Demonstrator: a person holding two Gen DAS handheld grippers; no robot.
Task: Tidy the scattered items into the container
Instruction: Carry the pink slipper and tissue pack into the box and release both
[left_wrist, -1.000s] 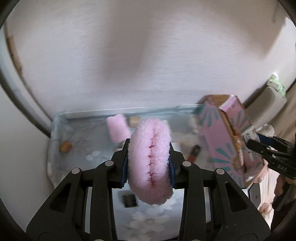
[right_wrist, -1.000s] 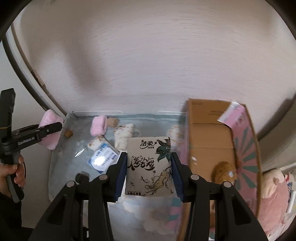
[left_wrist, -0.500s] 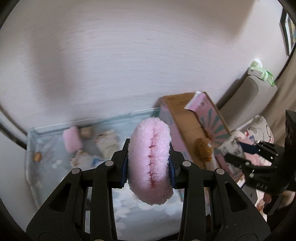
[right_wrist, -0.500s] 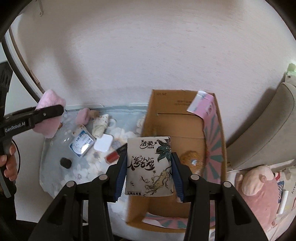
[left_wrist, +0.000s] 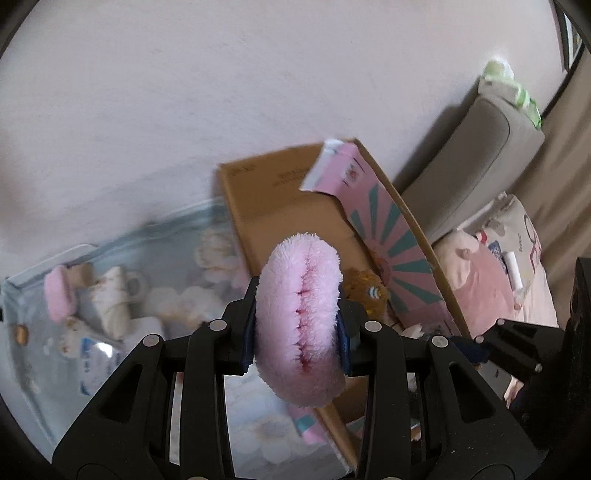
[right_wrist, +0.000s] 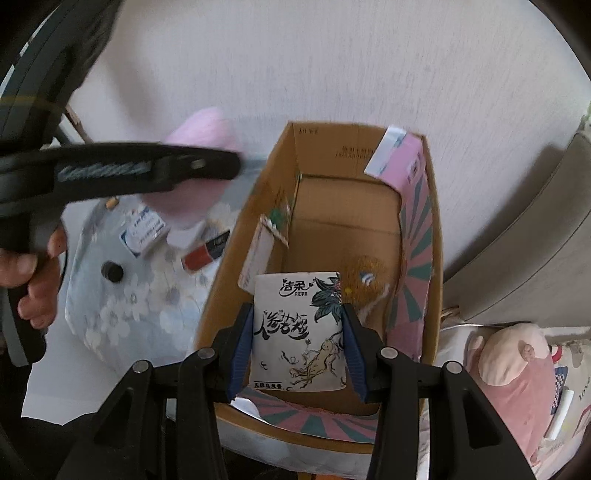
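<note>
My left gripper (left_wrist: 298, 326) is shut on a fluffy pink pad (left_wrist: 299, 317), held above the left edge of the open cardboard box (left_wrist: 266, 192). My right gripper (right_wrist: 298, 343) is shut on a white tissue pack with black lettering (right_wrist: 297, 328), held over the inside of the same box (right_wrist: 340, 206). A brown plush toy (right_wrist: 364, 275) lies in the box. In the right wrist view the left gripper (right_wrist: 236, 162) and its pink pad (right_wrist: 195, 136) hang over the floral cloth (right_wrist: 122, 317), just left of the box.
On the cloth lie a blue-white pack (right_wrist: 144, 229), a red and dark item (right_wrist: 205, 249), a black cap (right_wrist: 112, 271), another pink pad (left_wrist: 57, 299) and rolled white cloths (left_wrist: 114, 299). A grey sofa arm (left_wrist: 476, 147) and a pink plush pig (right_wrist: 513, 358) are to the right.
Both grippers moved right toward the box. The tissue pack is now lower, over the box's inside. The left gripper with the pink pad has come close to the box's left edge.
</note>
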